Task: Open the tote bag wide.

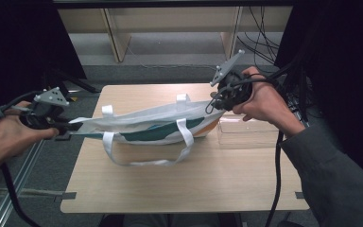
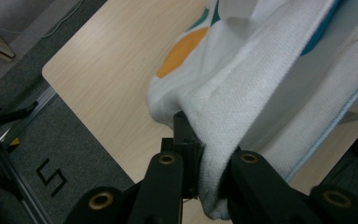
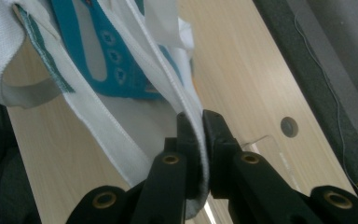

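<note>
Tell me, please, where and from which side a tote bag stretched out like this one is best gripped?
Grip the tote bag at its two end edges, one from each side. Stretched lengthwise, it offers a flat fabric fold at each end; the left gripper and right gripper already pinch there, probably securely.

Black "S"-like mark point(image 2: 52, 177) on grey floor; otherwise no legible text.

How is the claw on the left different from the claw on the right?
The left claw pinches the tote bag at its left end, out past the table's edge; the right claw pinches the right end, over the table. The left claw sits lower and lies level; the right one is higher and tilted. Both are shut on the bag's white fabric, stretching it between them.
</note>
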